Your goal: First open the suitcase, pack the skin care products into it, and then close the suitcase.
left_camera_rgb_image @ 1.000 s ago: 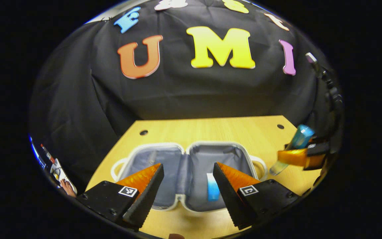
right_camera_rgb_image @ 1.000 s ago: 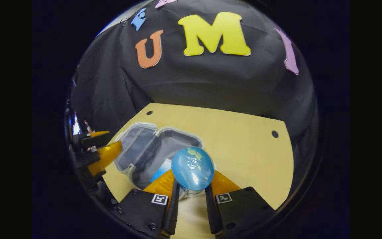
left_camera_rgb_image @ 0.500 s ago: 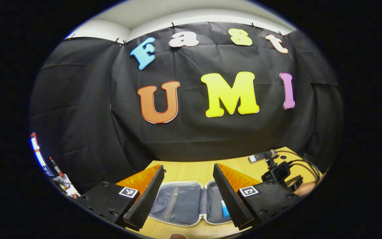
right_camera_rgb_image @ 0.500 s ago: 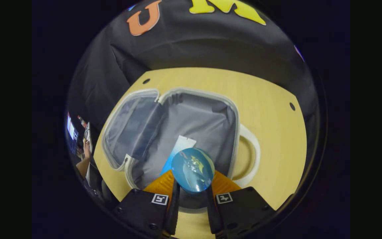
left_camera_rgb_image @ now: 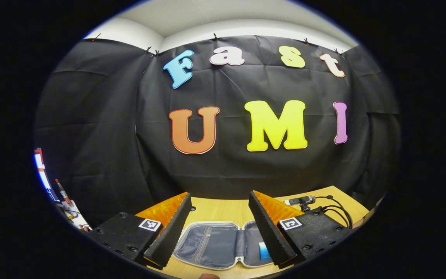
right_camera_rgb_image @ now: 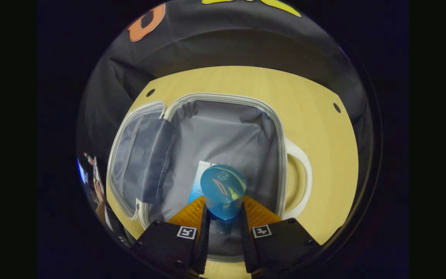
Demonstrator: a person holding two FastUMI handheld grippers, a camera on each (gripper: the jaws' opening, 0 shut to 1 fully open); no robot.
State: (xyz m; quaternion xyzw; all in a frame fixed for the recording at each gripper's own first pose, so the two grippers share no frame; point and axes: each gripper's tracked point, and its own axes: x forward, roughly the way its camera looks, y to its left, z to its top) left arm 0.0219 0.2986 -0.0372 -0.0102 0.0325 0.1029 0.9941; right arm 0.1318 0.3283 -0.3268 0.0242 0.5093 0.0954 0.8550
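Our right claw (right_camera_rgb_image: 221, 223) clamps the blue bottle (right_camera_rgb_image: 223, 190), low centre, above the open suitcase (right_camera_rgb_image: 223, 135); released high, it probably rolls out. Left claw (left_camera_rgb_image: 220, 228) gapes empty.

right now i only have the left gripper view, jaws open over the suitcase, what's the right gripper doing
Observer: In the right gripper view, the right gripper is shut on a blue bottle, held above the open suitcase.
Operator: which half is it over
Observer: The half with the white handle at its side, not the half with the zipped pocket.
Operator: anything already in that half
Observer: Yes, a white and blue tube lies flat on the grey lining, partly hidden behind the bottle.
Operator: is the bottle in yet
Observer: Not released; both jaws press on it, and I cannot tell whether it touches the lining.
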